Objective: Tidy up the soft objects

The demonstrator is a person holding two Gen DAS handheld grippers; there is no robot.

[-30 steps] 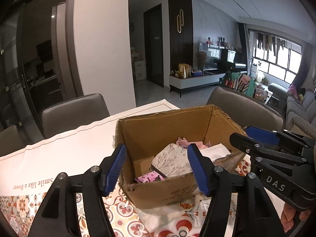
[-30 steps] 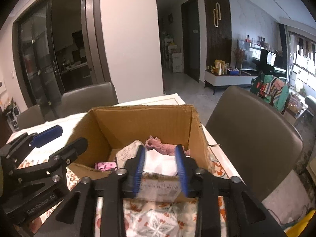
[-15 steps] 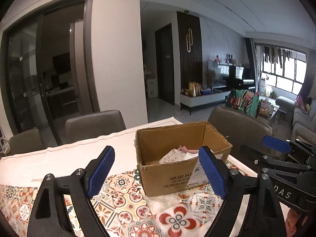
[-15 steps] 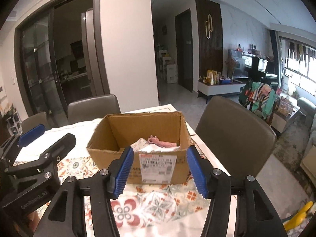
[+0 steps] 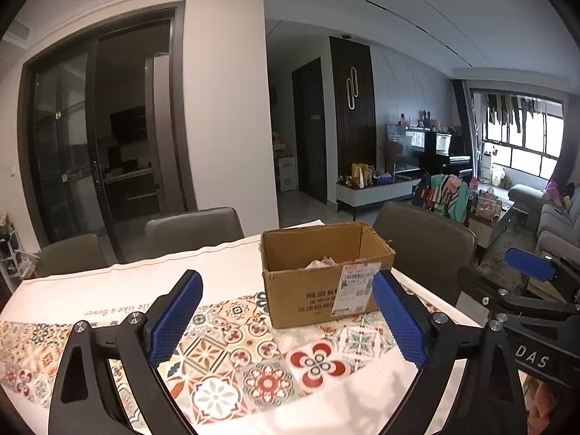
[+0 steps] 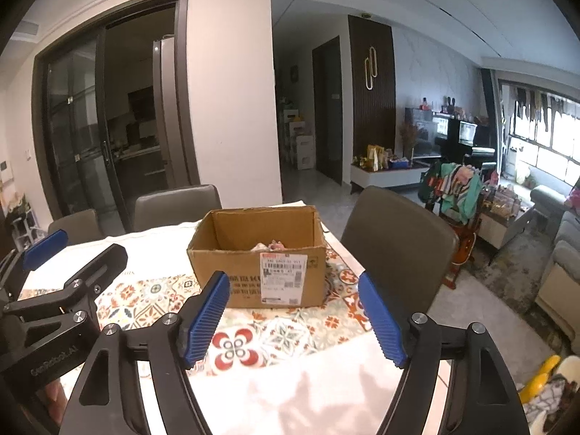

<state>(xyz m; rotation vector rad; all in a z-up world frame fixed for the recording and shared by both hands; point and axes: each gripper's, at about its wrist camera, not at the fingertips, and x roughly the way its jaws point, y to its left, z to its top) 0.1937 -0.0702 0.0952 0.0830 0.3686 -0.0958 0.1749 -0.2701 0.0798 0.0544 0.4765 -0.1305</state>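
Note:
An open cardboard box (image 5: 319, 279) (image 6: 259, 261) with a white label stands on the patterned tablecloth at the table's far right end. Pale and pink soft cloths (image 5: 322, 263) (image 6: 270, 245) peek above its front wall. My left gripper (image 5: 286, 304) hovers well back from the box, its jaws opening wide with nothing between them. My right gripper (image 6: 293, 308) also hangs back in front of the box, jaws opening and empty. In the left wrist view the right gripper (image 5: 529, 272) appears at the right edge; in the right wrist view the left gripper (image 6: 45, 250) appears at the left.
The table (image 5: 108, 290) carries a white cloth with a band of coloured tile patterns. Brown chairs (image 5: 194, 226) (image 6: 395, 250) stand behind and to the right of the table. Beyond lie a living room with a sofa (image 5: 554, 217) and glass sliding doors (image 5: 72, 152).
Both grippers have pulled back and risen from over the box, so it now looks smaller and farther. Both pairs of jaws have spread wider. The cloths stay in the box.

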